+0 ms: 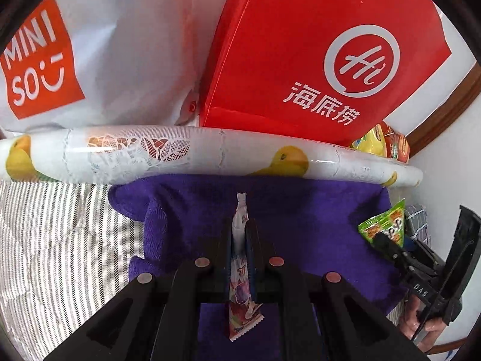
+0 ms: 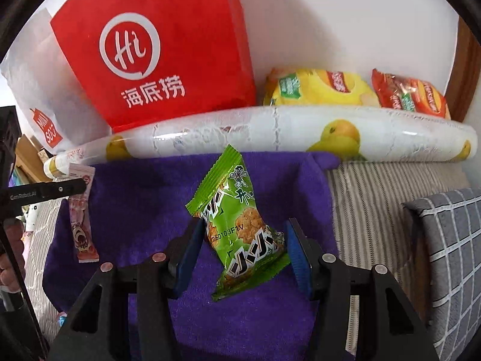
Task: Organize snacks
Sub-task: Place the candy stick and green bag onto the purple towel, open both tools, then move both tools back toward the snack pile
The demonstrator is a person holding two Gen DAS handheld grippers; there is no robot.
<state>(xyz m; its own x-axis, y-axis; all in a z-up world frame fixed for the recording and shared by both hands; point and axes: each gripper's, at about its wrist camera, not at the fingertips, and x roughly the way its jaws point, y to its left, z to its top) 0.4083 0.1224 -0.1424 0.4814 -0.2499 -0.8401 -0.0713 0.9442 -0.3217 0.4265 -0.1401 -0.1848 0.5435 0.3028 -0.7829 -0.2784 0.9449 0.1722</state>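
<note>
My left gripper (image 1: pixel 239 234) is shut on a thin pink-and-white snack stick packet (image 1: pixel 240 273), held edge-on above a purple towel (image 1: pixel 300 216). The same packet (image 2: pixel 81 219) shows at the left of the right wrist view, with the left gripper's finger (image 2: pixel 48 191) beside it. My right gripper (image 2: pixel 243 240) is shut on a green rice-cracker packet (image 2: pixel 240 228), its blue pads pressing both sides; this packet (image 1: pixel 384 225) appears at the right of the left wrist view. Both packets hang over the towel (image 2: pixel 144 204).
A rolled fruit-print cloth (image 1: pixel 210 153) lies behind the towel. Behind it stand a red paper bag (image 1: pixel 300 60), a white Miniso bag (image 1: pixel 90 60), and a yellow (image 2: pixel 318 88) and an orange chip bag (image 2: pixel 409 93). Striped fabric (image 2: pixel 369 198) and a grey checked cushion (image 2: pixel 451 240) lie right.
</note>
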